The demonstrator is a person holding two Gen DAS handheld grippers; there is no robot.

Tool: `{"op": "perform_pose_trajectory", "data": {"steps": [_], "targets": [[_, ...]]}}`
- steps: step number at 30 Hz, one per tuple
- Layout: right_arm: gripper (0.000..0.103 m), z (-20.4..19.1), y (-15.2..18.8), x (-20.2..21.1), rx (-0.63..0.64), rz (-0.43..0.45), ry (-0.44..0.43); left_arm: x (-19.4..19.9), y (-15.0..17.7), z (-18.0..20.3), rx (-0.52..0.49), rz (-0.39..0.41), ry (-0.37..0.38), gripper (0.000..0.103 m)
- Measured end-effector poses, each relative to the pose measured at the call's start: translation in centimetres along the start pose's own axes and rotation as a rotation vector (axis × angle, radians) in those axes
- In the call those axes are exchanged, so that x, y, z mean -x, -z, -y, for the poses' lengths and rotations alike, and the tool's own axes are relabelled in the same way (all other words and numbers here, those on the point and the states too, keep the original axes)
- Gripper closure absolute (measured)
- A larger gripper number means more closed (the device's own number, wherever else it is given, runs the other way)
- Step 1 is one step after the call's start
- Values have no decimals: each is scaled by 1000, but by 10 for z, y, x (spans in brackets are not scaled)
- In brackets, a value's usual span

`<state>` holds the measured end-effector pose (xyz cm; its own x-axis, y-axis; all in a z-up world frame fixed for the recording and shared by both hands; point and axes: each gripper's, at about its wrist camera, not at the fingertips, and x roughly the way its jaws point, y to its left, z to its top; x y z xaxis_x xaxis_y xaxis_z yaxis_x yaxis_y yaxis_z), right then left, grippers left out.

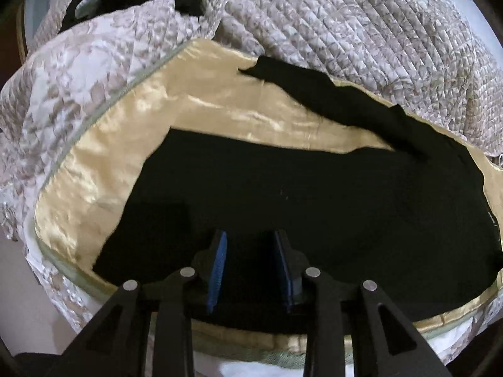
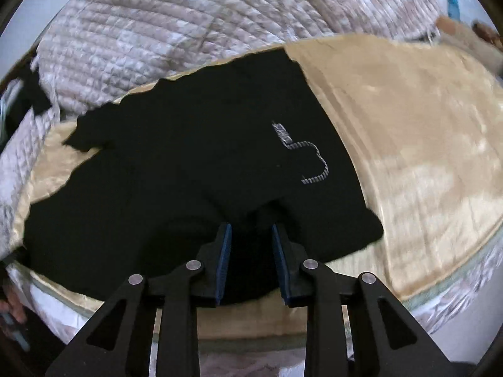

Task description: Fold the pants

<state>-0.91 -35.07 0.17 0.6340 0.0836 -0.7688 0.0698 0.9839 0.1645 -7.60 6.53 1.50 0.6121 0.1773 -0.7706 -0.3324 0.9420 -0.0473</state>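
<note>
Pants point(image 2: 176, 169) are lying flat on the gold bedspread point(image 2: 408, 144), long axis running sideways beyond both hand-held grippers, left point(image 1: 251, 245) and right point(image 2: 251, 235), each hovering part-open, gripping nothing, over the near edge.

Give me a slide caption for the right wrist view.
Open right tool poised over black fabric pants spread on shiny gold satin sheet.

Black cloth pants point(image 1: 298, 194): matt, soft knit, light-absorbing; striped woven drawcord point(image 2: 309, 160) lies on them, coarse-looking. Pale gold bedspread point(image 1: 103, 157): satin-like cloth, glossy, faint creases catching light. Grey-beige patterned quilt point(image 1: 345, 31): stitched in small squares, puffy, dull sheen. Left gripper point(image 1: 250, 267): matt black plastic frame, blue ribbed pads point(image 1: 218, 270), bright metal pivot pins point(image 1: 188, 272).
</note>
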Motion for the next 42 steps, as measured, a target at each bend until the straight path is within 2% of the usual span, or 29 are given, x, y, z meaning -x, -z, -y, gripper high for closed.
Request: {"op": "perform_pose_trajectory", "data": {"steps": [5,7,10,14,17,18,20,23,27,31,35,38,40,42], "targets": [[76,-6,-14,23,36,91,29,-4,-18,14,-46,26,-19,69],[76,-13,-29,24,52,108,1,-7,-27,19,-73,44,-37,69],[76,-22,-46,13,86,99,-21,-20,-45,23,-106,46,-60,69],[76,-26,-61,-14,128,53,-30,-42,-57,18,-130,45,-129,69],[76,-16,-63,-41,101,-3,5,-61,-53,8,-103,-19,-153,69],[76,-10,-61,-46,81,-9,21,-61,-53,8,-106,-10,-150,68],[76,0,-60,-42,30,16,-2,-60,-55,12,-113,-4,-167,68],[76,0,-64,-32,28,64,42,-56,-58,20,-97,-4,-152,68],[76,-18,-70,-24,61,107,-19,-49,-62,42,-123,26,-93,68],[76,-53,-71,-33,137,87,-70,-46,-63,61,-172,51,-42,63],[76,-71,-70,-46,163,56,-86,-62,-62,63,-187,2,-58,63],[76,-75,-69,-62,169,-1,-40,-72,-62,59,-158,-43,-66,63],[76,-70,-67,-68,140,-27,-37,-69,-62,59,-153,-31,-69,63],[76,-66,-67,-63,125,-13,-46,-61,-61,61,-155,-8,-64,63]]}}
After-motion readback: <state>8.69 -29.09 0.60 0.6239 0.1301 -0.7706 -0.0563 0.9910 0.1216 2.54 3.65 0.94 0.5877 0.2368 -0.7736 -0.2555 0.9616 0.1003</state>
